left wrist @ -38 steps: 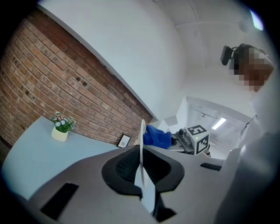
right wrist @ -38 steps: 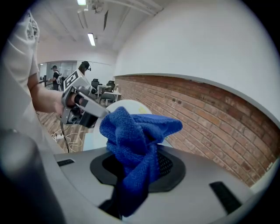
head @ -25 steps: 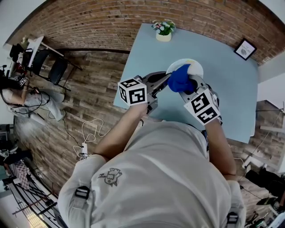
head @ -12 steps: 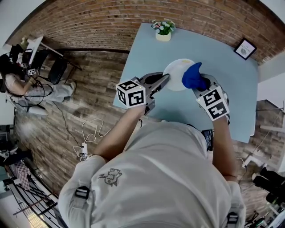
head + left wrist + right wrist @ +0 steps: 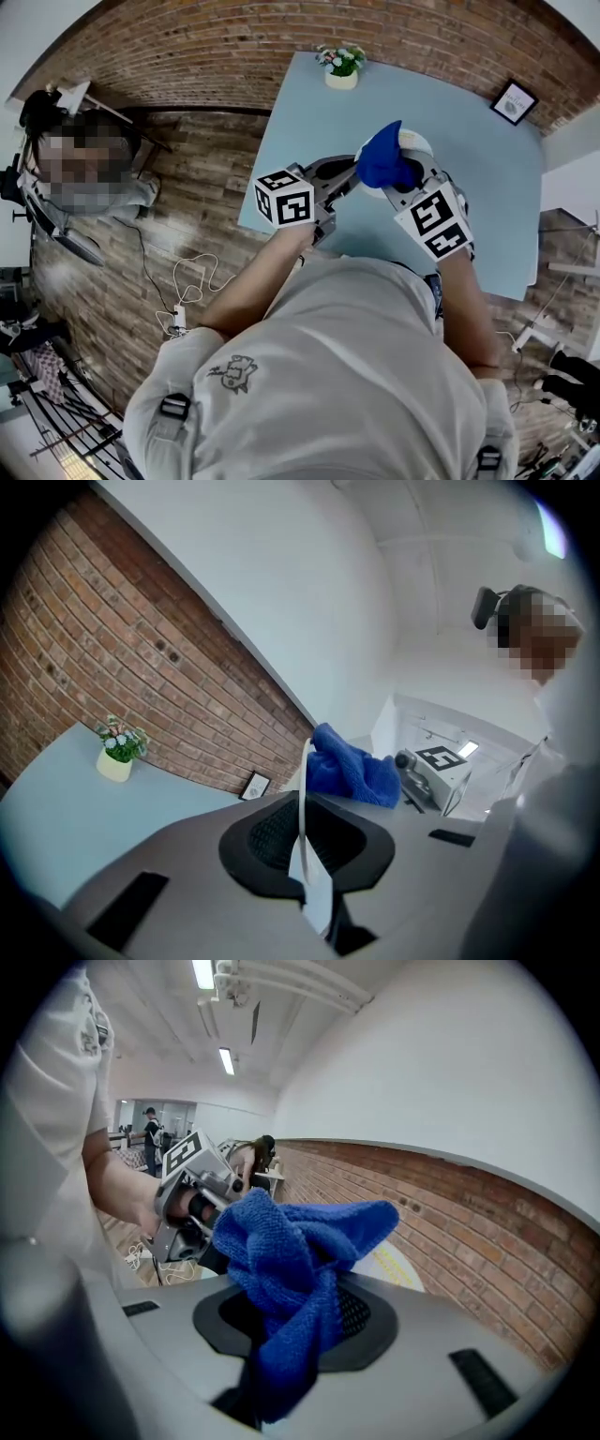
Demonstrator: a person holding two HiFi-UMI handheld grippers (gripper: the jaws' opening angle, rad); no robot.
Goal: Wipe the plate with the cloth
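Over the table (image 5: 487, 197): plate (image 5: 418, 143) and cloth (image 5: 382, 159), between both grippers.
Left gripper (image 5: 351, 174): clamped on the plate's rim, plate edge-on between the jaws.
Right gripper (image 5: 401, 180): pinching the bunched blue cloth, laid against the plate's face.
Plate: white, held upright, mostly hidden behind the cloth in the head view.
Far edge: potted flowers (image 5: 342, 66); framed picture (image 5: 516, 103).

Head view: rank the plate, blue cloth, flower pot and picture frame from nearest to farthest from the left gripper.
1. Plate: clamped edge-on in the left gripper's jaws.
2. Blue cloth: just to the gripper's right, in front of the plate.
3. Flower pot: far edge of the table, on the left.
4. Picture frame: far right corner.
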